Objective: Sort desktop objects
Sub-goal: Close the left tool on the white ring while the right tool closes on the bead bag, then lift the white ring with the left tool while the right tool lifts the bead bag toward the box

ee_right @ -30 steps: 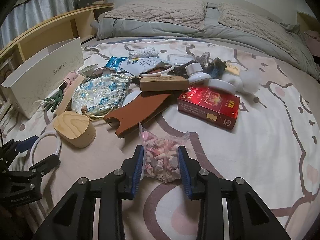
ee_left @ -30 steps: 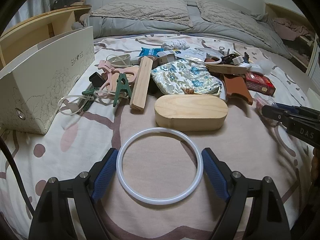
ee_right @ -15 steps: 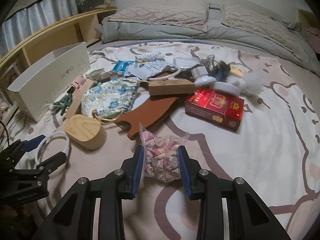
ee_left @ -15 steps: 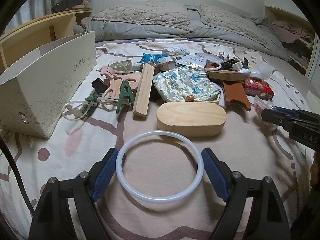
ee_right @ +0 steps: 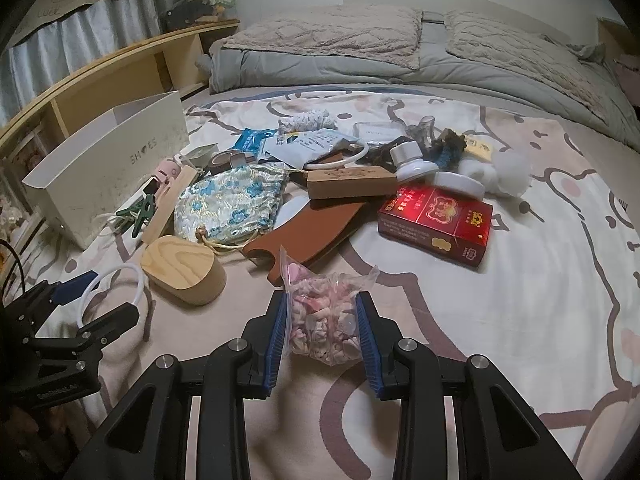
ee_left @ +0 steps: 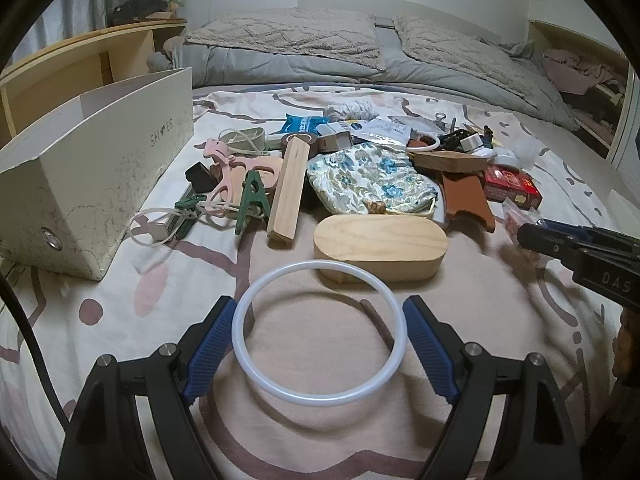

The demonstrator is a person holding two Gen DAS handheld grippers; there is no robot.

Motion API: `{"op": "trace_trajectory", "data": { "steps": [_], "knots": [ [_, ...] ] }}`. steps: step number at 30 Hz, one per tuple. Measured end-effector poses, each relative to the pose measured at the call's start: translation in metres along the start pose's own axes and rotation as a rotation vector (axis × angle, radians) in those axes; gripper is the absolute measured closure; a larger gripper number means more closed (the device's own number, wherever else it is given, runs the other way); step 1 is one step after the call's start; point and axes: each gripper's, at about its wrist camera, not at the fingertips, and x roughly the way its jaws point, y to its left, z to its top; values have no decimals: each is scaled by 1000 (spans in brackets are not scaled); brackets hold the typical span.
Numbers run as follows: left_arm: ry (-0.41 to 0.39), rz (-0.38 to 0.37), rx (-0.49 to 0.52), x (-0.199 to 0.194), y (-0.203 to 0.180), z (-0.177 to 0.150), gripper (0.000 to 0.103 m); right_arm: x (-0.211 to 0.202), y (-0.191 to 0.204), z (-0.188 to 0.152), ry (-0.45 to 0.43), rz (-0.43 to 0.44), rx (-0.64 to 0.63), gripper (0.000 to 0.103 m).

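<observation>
A: Bedding, a patterned blanket, serves as my work surface. My right gripper is clamped on a clear bag of pink pieces, pads pressing both its sides. My left gripper stands wide with the white ring between its fingers; the ring casts a shadow on the blanket, so I judge it held off the surface, pads bearing on its rim.

B: And beyond the tools?

A: Just past the ring lies an oval wooden box; further out, a floral pouch, a wooden block and green clips. The white shoebox stands open at the left. A red carton lies to the right of the heap.

B: How would you carry on?

A: I would carry each load level, as the ring could pop free under uneven pressure. The bag is soft, so I would keep the squeeze steady and release only over the shoebox, probably the sorting bin.
</observation>
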Motion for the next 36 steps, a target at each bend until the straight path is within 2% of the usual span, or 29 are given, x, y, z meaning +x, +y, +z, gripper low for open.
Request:
{"op": "trace_trajectory", "data": {
  "steps": [26,29,32,34,35,36],
  "knots": [
    [-119,-25,20,-35,8,26,18,-30,11,19,-115,58,2,69],
    [-113,-28,7,-35,12,25,18,-28,2,18,-102,26,38,68],
    [-102,-33,-2,-33,14,23,18,-14,-8,13,-28,47,78,68],
    [-98,-40,-6,-32,13,22,18,-4,-9,9,13,23,79,57],
    [-99,-40,-5,-32,13,22,18,-1,-7,7,18,2,71,32],
    [-99,-40,-5,-32,13,22,18,0,-3,5,12,-9,53,17]
  ]
}}
